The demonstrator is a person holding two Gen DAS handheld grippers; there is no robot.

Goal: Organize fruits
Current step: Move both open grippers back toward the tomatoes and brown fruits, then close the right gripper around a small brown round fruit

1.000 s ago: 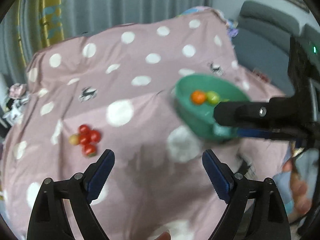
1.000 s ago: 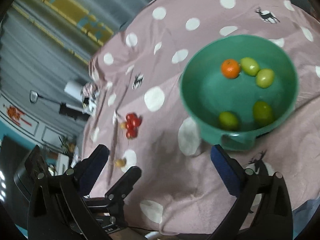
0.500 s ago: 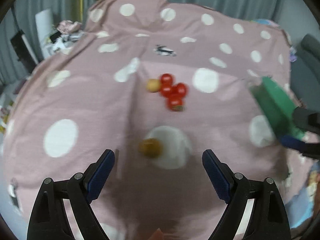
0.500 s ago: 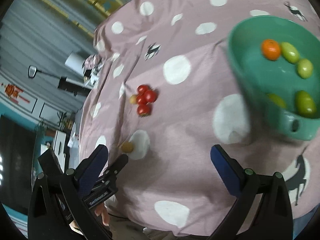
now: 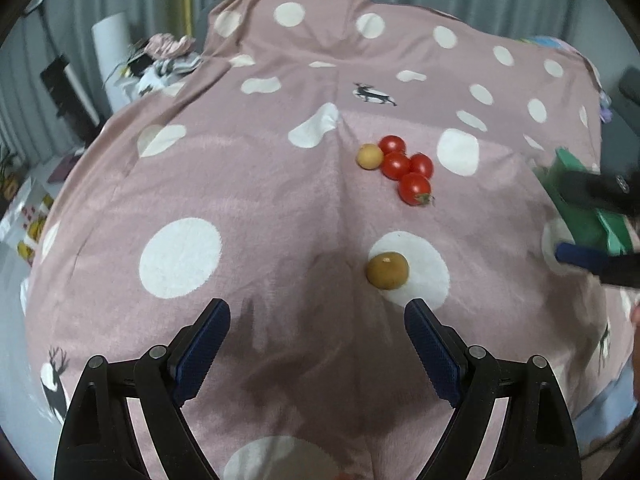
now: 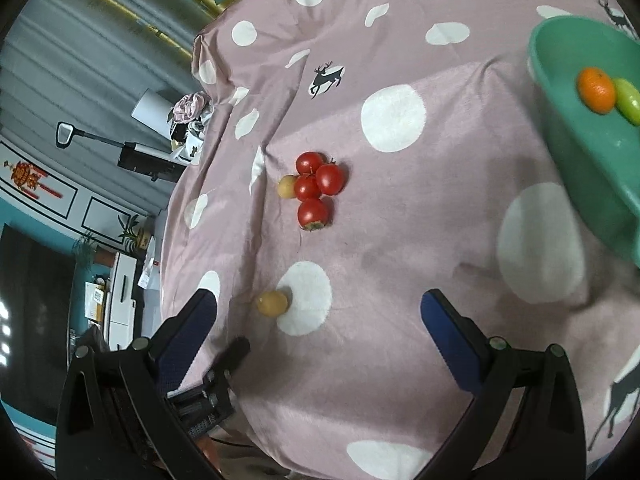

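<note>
— What are you working over?

— A soft, fuzzy pink cloth (image 5: pixel 280 200) with white dots and small deer prints. Four glossy red tomatoes (image 5: pixel 406 170) sit bunched and touching, a small pale yellow fruit (image 5: pixel 369 156) against their left side. The nearest tomato's green stem end points toward you.

— And the loose one?

— A round tan fruit (image 5: pixel 387 270) lies alone on the edge of a white dot, just ahead of your left gripper (image 5: pixel 318 344) and nearer its right finger. Its jaws stand wide apart, holding nothing.

— Your other hand?

— Your right gripper (image 6: pixel 318 328) hovers over the cloth, jaws spread, empty. The smooth green bowl (image 6: pixel 576 148) sits to its right, holding an orange (image 6: pixel 596 90) and a green fruit (image 6: pixel 628 100).
</note>
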